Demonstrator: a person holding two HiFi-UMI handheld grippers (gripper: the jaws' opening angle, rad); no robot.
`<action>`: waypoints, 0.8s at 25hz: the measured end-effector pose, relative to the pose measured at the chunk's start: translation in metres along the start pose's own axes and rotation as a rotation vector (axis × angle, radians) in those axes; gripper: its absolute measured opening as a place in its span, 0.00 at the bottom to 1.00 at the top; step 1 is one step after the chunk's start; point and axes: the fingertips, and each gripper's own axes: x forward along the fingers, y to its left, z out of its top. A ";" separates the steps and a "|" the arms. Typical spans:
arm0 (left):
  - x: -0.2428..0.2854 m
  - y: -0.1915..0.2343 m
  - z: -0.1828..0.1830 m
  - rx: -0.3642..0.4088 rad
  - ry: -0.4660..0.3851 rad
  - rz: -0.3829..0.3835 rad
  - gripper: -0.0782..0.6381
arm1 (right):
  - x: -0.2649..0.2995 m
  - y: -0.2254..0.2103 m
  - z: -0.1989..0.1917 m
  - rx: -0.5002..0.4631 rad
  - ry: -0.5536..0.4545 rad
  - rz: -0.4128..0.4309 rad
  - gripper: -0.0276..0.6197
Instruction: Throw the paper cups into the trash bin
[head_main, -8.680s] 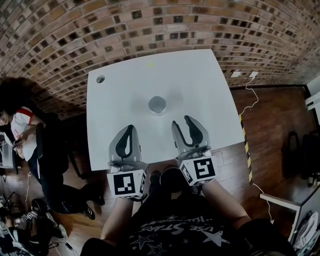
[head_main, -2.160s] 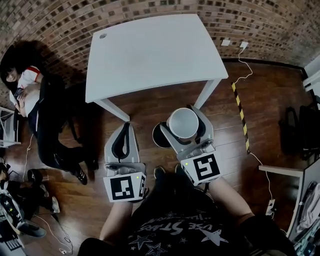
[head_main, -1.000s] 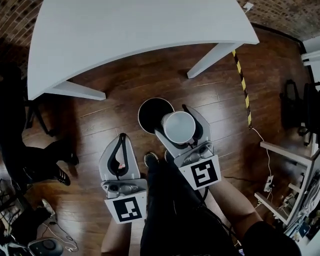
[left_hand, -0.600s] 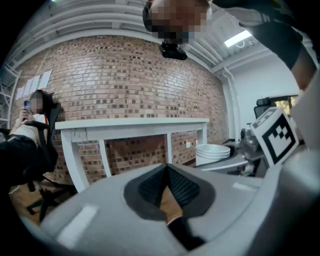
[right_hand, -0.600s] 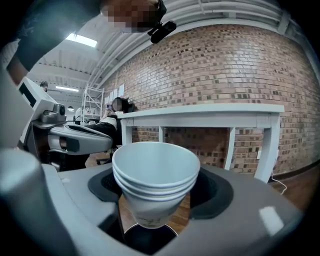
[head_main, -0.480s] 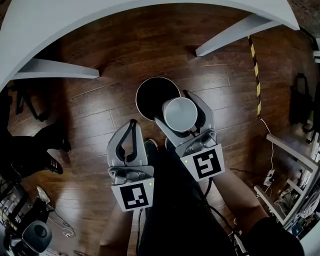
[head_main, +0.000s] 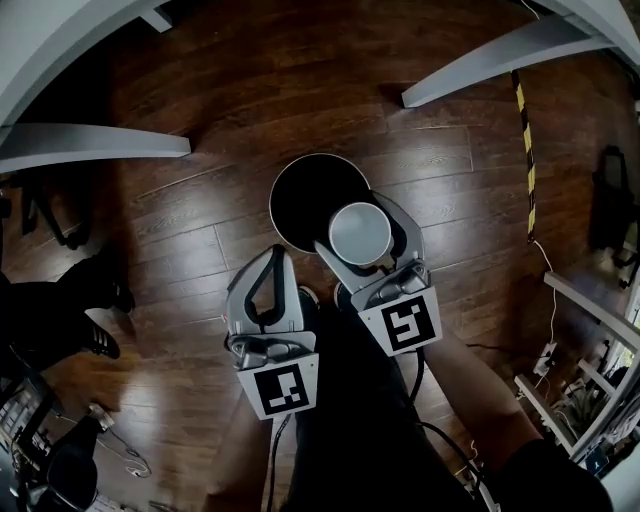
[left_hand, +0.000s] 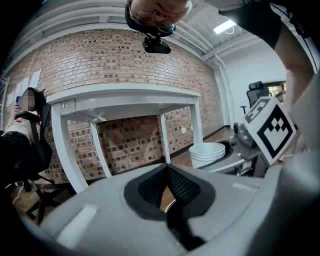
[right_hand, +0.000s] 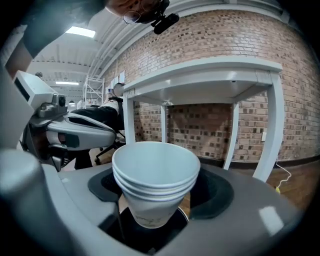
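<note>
A stack of white paper cups (head_main: 360, 234) stands upright between the jaws of my right gripper (head_main: 352, 222), which is shut on it. In the right gripper view three nested rims show on the cups (right_hand: 156, 172). The cups hang above the right rim of a round black trash bin (head_main: 305, 200) on the wooden floor, and the bin's dark mouth (right_hand: 150, 236) lies just beneath them. My left gripper (head_main: 272, 253) hangs to the left at the bin's near edge, shut with nothing in it. Its tips (left_hand: 167, 166) meet in the left gripper view.
White table legs (head_main: 480, 65) (head_main: 90, 140) cross the floor beyond the bin. A seated person's shoes (head_main: 95, 340) are at the left. Yellow-black tape (head_main: 527, 150) and a cable run down the right side. My own legs are directly below the grippers.
The view has dropped closer to the floor. My right gripper has carried the cups forward, further over the bin's rim. The left gripper has shifted right, toward the bin.
</note>
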 end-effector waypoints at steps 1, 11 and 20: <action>0.001 -0.002 -0.006 0.004 0.005 -0.006 0.12 | 0.002 0.002 -0.009 0.003 0.013 0.003 0.61; 0.017 -0.019 -0.077 -0.085 0.108 -0.036 0.12 | 0.025 0.011 -0.080 0.048 0.101 0.015 0.61; 0.031 -0.031 -0.118 -0.135 0.168 -0.042 0.12 | 0.039 0.020 -0.125 0.064 0.157 0.035 0.62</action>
